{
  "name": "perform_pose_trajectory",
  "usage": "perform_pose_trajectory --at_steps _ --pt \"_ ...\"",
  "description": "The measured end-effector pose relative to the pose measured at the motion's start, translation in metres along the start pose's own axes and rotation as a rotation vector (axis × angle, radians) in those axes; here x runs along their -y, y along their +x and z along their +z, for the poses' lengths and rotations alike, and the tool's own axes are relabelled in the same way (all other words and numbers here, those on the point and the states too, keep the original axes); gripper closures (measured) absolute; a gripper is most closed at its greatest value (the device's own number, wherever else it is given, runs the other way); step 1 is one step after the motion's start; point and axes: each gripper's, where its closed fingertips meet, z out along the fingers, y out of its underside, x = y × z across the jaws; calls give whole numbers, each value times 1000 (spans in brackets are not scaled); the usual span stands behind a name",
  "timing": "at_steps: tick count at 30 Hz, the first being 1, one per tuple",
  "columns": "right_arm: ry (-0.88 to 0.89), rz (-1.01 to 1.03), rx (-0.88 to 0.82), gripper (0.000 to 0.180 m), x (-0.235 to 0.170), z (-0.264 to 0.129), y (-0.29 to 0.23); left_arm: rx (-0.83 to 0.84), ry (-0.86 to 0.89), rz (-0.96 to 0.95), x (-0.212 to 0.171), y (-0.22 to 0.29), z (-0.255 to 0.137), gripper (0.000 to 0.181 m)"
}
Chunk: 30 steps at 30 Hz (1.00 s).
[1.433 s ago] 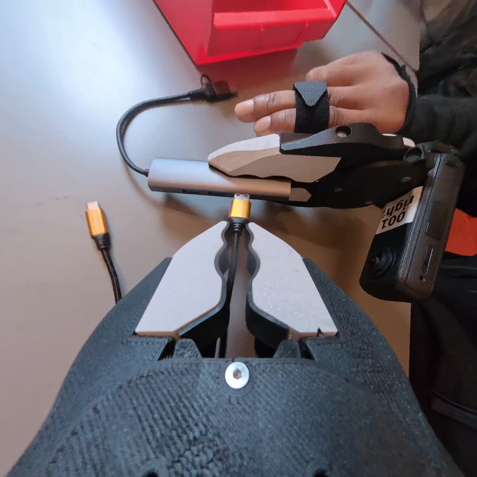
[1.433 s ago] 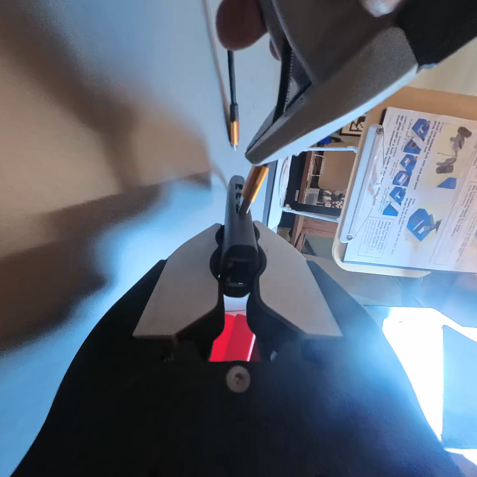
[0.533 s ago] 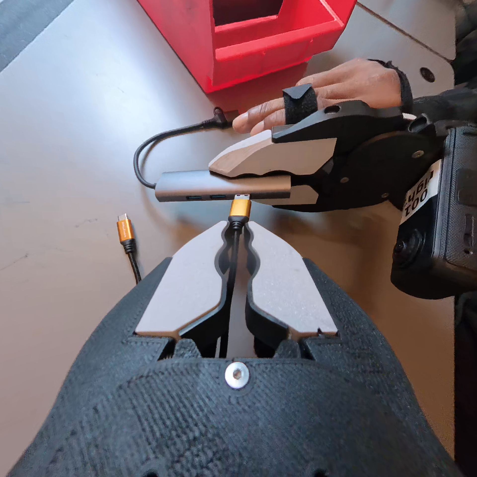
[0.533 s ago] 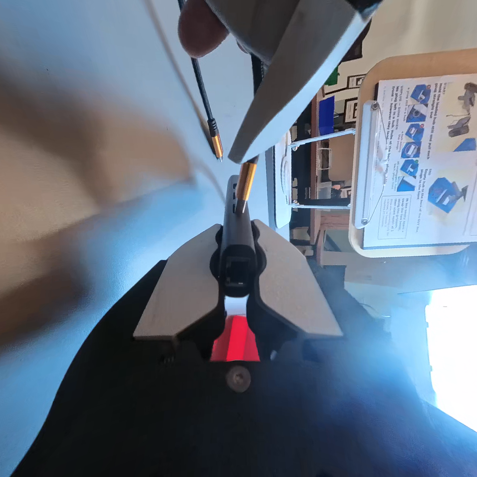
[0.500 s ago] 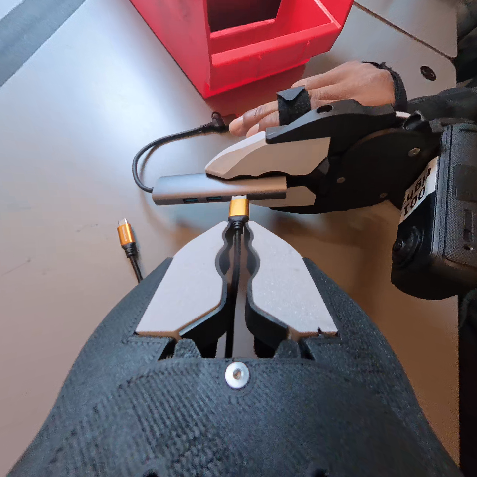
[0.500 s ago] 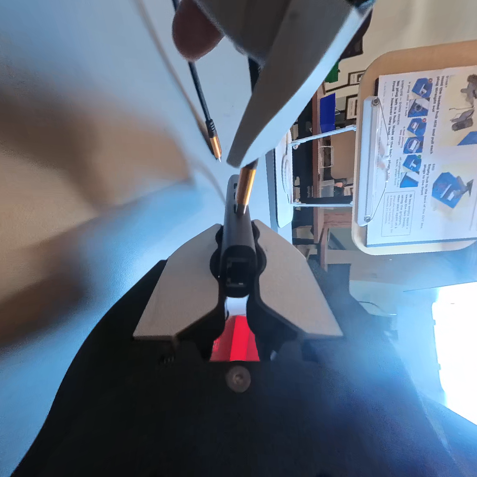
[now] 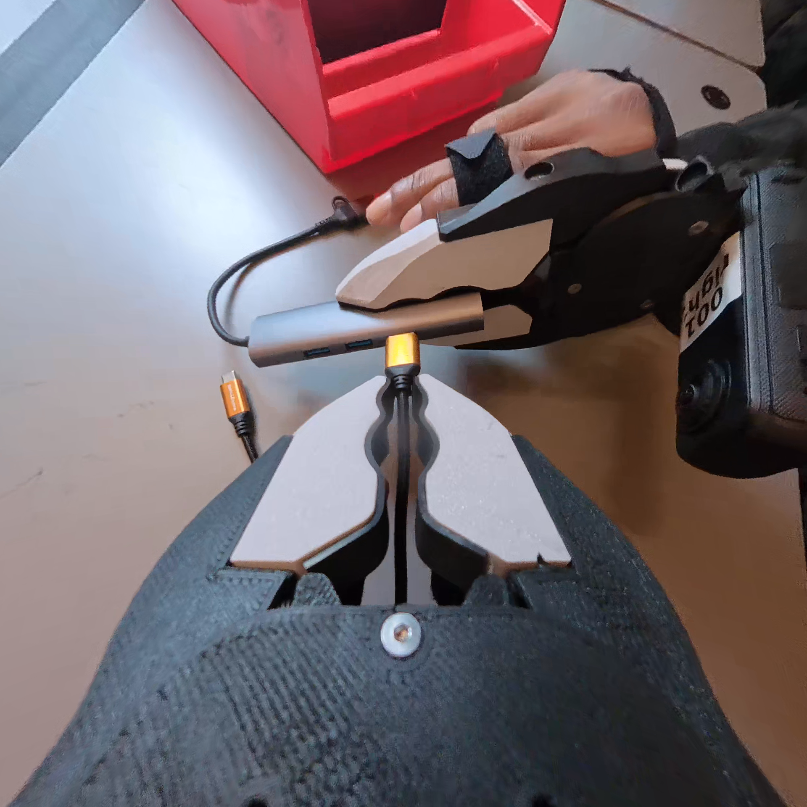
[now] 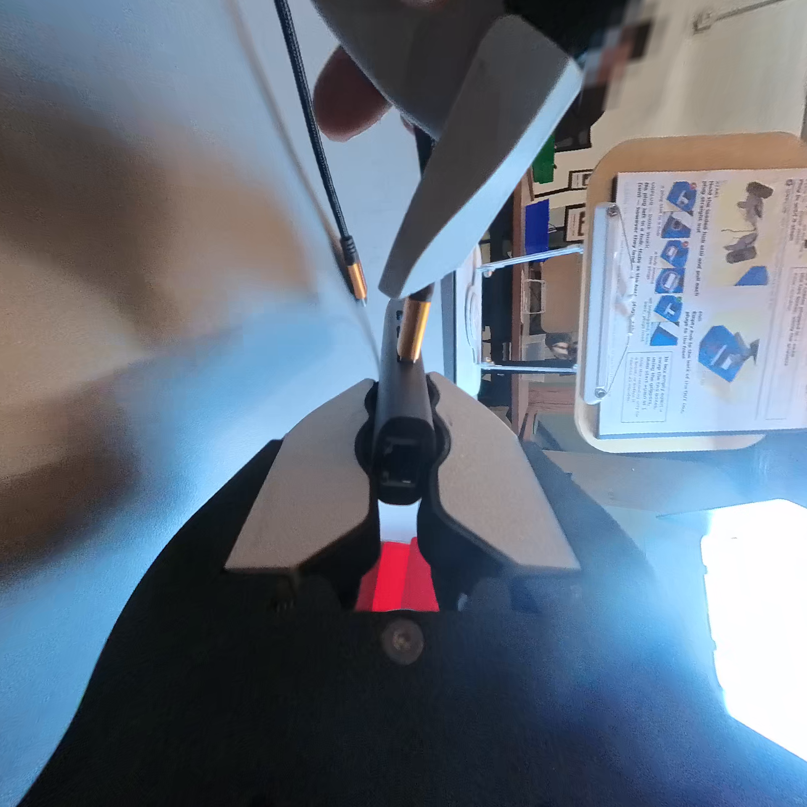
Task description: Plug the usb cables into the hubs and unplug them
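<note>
My left gripper [image 7: 401,384] is shut on a black braided cable just behind its orange USB plug [image 7: 401,350]. The plug's metal tip sits in a port on the near side of the grey hub [image 7: 305,335]. My right gripper [image 7: 410,314] comes in from the right, shut on the hub's right end, holding it above the table. In the right wrist view my right gripper [image 8: 401,388] clamps the dark hub [image 8: 399,393], with the orange plug [image 8: 412,332] in its side under the left gripper's finger [image 8: 463,196]. The cable's other orange plug [image 7: 234,399] lies loose on the table; it also shows in the right wrist view [image 8: 356,279].
A red bin [image 7: 393,78] stands on the table behind the hub. The hub's own black cable [image 7: 236,279] loops left and back toward the bin. A person's hand [image 7: 546,131] is on the right gripper. A clipboard with a printed sheet [image 8: 698,297] stands beyond the table. My right fingertips sit around 5 cm from my left ones.
The orange plug's metal tip, exposed just short of the hub earlier, has gone into the port. Both grippers have stayed shut.
</note>
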Motion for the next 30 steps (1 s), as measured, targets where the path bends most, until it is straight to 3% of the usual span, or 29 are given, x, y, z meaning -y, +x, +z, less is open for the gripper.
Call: perform_pose_trajectory --at_steps 1,6,9,12,16,21,23,25,29,30 --pt "6 11 9 163 1 0 0 -13 3 13 0 1 -2 173" --pt "177 317 89 162 16 -13 21 -144 283 -28 45 5 -60 158" --pt "301 532 184 163 18 -23 32 -104 460 -2 65 -8 -116 154" --pt "466 763 343 163 28 -41 46 -34 503 -5 60 -26 -143 152" --pt "708 985 493 163 47 -73 72 -156 482 10 50 -16 -130 149" --pt "814 1066 610 163 67 -90 75 -230 407 182 58 33 -87 145" --pt "815 1070 652 163 74 -92 70 -215 354 243 54 43 -76 161" --pt "767 1063 692 162 72 -91 66 -214 319 250 50 43 -78 163" --pt "673 1030 691 130 61 -95 72 -196 304 251 48 37 -86 163" --pt "664 1012 671 130 61 -97 74 -202 293 256 46 39 -86 163"
